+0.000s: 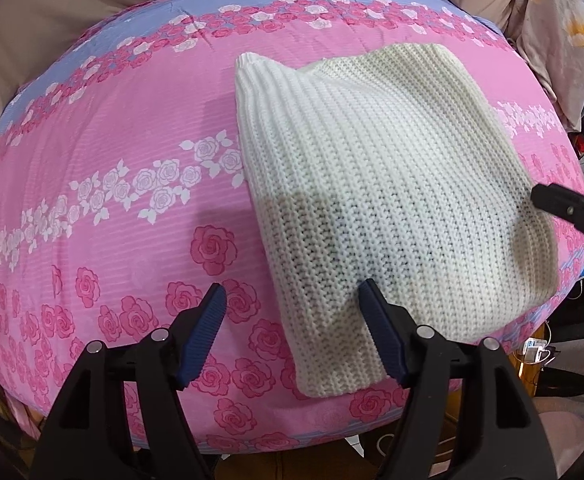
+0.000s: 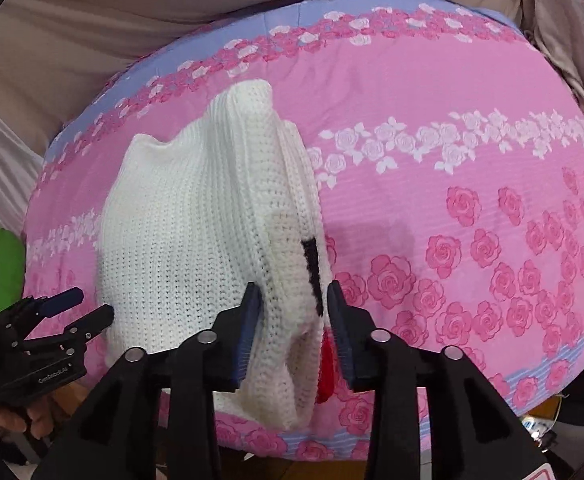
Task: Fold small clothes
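Observation:
A white knitted sweater (image 1: 376, 184) lies folded on a pink rose-print bedcover (image 1: 112, 200). My left gripper (image 1: 294, 300) is open over the sweater's near left corner, with one finger over the cover and one over the knit. In the right wrist view the sweater (image 2: 196, 240) rises in a thick fold with a black and red patch on its edge. My right gripper (image 2: 292, 300) has its jaws closed on that near right fold and lifts it. The left gripper also shows there (image 2: 88, 306), at the sweater's left edge, open.
The bedcover's near edge (image 2: 332, 452) drops off just before the grippers. Beige fabric (image 1: 92, 12) lies behind the bed. A green object (image 2: 6, 264) sits at the left. Cables and small items (image 1: 536, 352) lie beyond the bed's right corner.

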### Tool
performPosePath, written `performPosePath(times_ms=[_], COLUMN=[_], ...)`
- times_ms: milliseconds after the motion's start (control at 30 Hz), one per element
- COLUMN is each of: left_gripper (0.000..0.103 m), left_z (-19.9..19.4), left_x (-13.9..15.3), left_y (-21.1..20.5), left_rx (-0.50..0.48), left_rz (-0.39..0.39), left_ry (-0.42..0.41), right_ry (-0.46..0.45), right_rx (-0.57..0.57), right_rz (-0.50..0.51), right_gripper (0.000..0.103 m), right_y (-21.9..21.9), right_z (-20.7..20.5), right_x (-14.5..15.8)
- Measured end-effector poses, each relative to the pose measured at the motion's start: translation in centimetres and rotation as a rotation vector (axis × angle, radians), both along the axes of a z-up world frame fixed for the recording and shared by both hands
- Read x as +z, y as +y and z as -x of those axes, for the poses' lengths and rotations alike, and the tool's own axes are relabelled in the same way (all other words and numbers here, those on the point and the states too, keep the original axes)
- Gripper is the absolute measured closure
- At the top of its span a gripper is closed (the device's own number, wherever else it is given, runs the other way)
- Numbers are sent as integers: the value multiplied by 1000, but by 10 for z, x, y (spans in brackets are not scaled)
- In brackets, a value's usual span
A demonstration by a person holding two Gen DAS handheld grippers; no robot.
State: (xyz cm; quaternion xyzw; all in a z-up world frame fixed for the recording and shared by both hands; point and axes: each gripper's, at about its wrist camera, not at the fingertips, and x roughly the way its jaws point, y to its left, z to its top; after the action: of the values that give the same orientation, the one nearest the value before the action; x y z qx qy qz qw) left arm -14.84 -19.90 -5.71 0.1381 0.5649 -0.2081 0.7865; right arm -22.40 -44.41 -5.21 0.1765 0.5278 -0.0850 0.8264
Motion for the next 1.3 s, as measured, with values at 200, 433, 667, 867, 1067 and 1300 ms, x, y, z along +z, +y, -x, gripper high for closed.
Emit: performPosePath(times_ms=[200, 433, 667, 867, 1067, 1300], left_gripper=[19, 17, 21, 55, 54, 38], left_z=[-17, -59, -63, -58, -47, -50], left_x=[17, -30, -57, -23, 36, -21], left_y=[24, 20, 14, -7, -41, -65], left_rx=[85, 212, 262, 152, 3, 35], left_rz=[328, 422, 523, 518, 609, 346], left_ry=[91, 248, 357, 293, 232, 192], right_ry=[-26, 10, 33, -5, -131, -60], right_rx=[2, 21, -34, -25, -8, -57], right_rz=[15, -81, -369, -398, -333, -224], right_gripper=[36, 24, 19, 58, 74, 69], right_y=[-12, -20, -27, -21, -28, -66], right_z=[-13, -38, -49, -56, -41, -29], right_x=[9, -25, -68, -61, 10, -4])
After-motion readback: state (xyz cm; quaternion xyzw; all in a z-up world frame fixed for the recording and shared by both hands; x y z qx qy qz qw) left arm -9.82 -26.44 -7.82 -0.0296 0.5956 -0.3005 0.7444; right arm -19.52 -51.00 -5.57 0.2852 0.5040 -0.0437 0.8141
